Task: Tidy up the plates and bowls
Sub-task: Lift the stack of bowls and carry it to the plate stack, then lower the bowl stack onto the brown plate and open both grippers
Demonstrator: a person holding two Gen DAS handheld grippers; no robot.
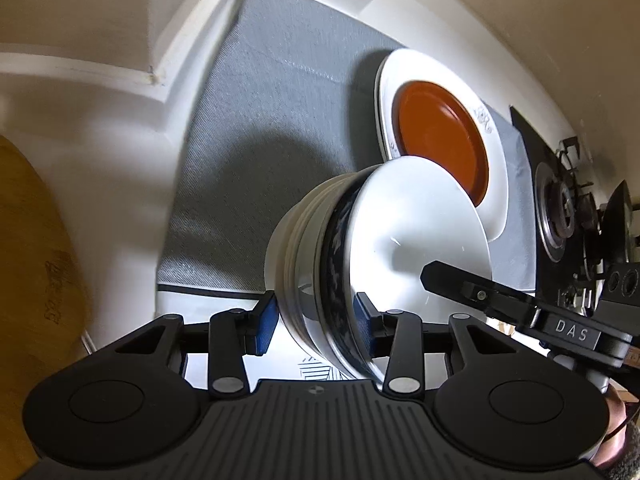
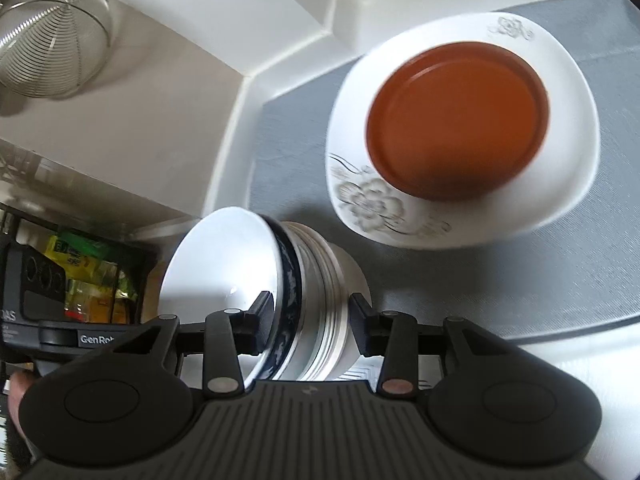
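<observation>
Both my tongs, left gripper (image 1: 316,320) and right gripper (image 2: 312,326), pinch the nested bowl stack (image 1: 340,264) between their pads, tilted; beyond sits the plate (image 2: 560,208); uneven squeeze could slide bowls apart

One bowl stack (image 1: 320,264), bowl count unclear; one white plate (image 2: 560,80); one orange plate (image 2: 456,120); one wire strainer (image 2: 52,36).

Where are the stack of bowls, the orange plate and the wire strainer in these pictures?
stack of bowls (image 1: 404,224): left wrist view, on the white inside of the top bowl.
orange plate (image 2: 456,118): right wrist view, on its flat middle.
wire strainer (image 2: 48,36): right wrist view, on its mesh dome, upper left.
</observation>
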